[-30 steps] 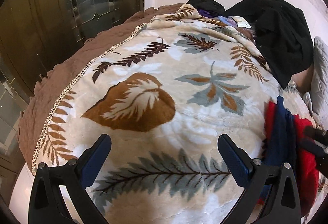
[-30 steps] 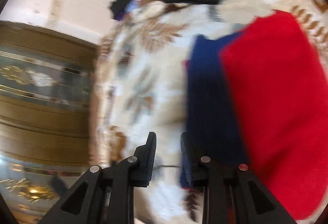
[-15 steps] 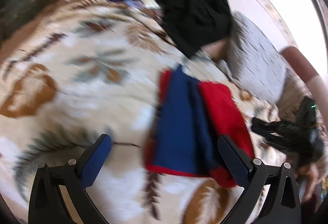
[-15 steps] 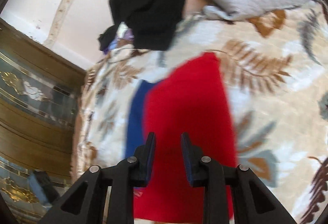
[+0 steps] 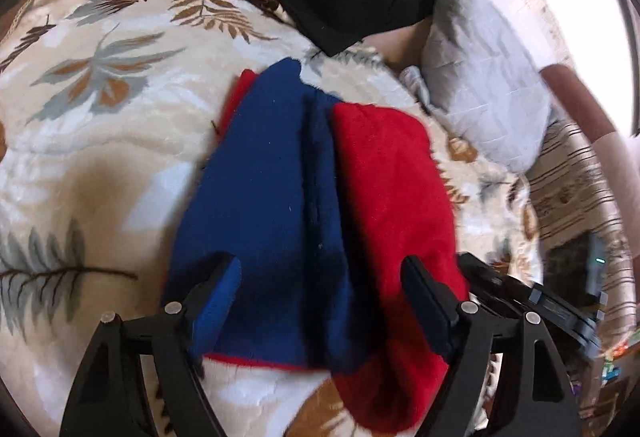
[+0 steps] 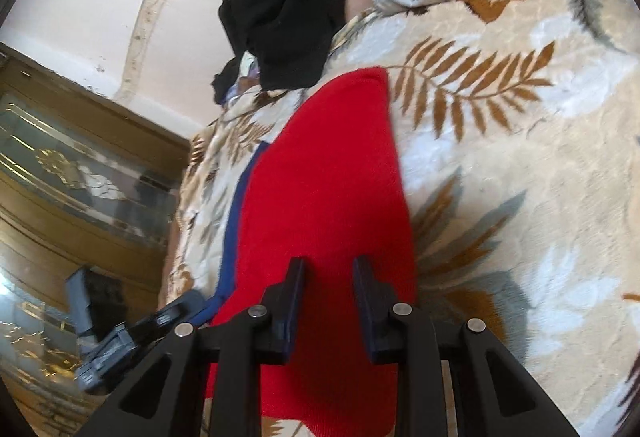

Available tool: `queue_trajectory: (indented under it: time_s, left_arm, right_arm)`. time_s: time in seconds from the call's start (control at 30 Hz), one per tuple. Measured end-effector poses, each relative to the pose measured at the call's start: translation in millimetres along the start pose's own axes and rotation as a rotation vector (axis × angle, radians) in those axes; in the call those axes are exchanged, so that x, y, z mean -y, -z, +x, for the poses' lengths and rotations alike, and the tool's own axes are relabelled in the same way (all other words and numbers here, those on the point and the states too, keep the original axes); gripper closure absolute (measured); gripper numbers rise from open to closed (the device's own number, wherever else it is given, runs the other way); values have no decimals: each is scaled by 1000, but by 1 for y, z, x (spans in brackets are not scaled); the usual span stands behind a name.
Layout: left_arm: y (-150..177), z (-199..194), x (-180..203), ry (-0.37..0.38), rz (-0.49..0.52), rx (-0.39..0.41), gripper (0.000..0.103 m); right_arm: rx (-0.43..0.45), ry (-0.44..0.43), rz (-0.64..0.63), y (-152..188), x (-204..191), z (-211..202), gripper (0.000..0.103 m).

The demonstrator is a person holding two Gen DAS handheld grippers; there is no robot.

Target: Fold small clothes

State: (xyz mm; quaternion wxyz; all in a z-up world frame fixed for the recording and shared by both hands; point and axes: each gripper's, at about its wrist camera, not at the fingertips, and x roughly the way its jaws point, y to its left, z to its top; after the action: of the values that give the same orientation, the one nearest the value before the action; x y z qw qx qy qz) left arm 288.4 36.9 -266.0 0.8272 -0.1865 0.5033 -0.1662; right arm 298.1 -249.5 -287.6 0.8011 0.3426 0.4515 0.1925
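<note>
From the left wrist: the left gripper [image 5: 322,279] angles steeply down over the near end of a red-and-blue garment [image 5: 288,197] lying on the leaf-print blanket [image 5: 100,141], jaws closing, fabric under them but not yet pinched; best to bite only the top layer's hem. From the right wrist: the right gripper [image 6: 327,299], tilted down, hovers narrow and empty over the red half [image 6: 332,177].

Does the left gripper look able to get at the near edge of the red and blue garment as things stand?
Probably yes: the left gripper hangs over the garment, jaws closing, nothing between them and the cloth.
</note>
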Motion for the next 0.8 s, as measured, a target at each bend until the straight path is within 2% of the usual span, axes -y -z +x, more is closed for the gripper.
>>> queue_trajectory:
  time_s: [0.2,0.23,0.3,0.33,0.4,0.47,0.5,0.57,0.6,0.63,0.7,0.8]
  left_arm:
    - [-5,18,24,-24,99,1,24]
    - [-6,18,25,-6,98,5,37]
    - [-9,21,27,15,91,-3,54]
    - [-10,23,28,25,90,-3,58]
    - [-11,28,30,34,79,-6,59]
    - [-13,31,32,33,69,-3,51]
    - [-13,32,32,44,57,-6,44]
    - [-13,32,33,53,53,-2,45]
    - [-13,32,33,55,55,5,47]
    - [-13,32,32,62,51,7,67]
    - [-14,33,28,88,31,5,78]
    - [-15,30,27,102,21,13,86]
  right_arm:
    - [-4,-67,13,2,10,-2,74]
    - [-5,-73,14,2,10,-2,74]
    - [-9,-85,3,1,11,-2,74]
    - [-11,-89,-3,1,11,-2,74]
    - [-16,-96,-5,0,12,-2,74]
    - [-18,-94,-8,-2,12,-5,74]
    - [-10,-89,-7,-3,13,-9,74]
    - [28,-88,2,-6,15,-19,74]
    - [63,-62,6,-8,17,-24,74]
    - [81,-19,4,-9,20,-27,74]
    - [68,61,21,-9,27,-21,74]
    - [5,37,62,-2,32,-5,75]
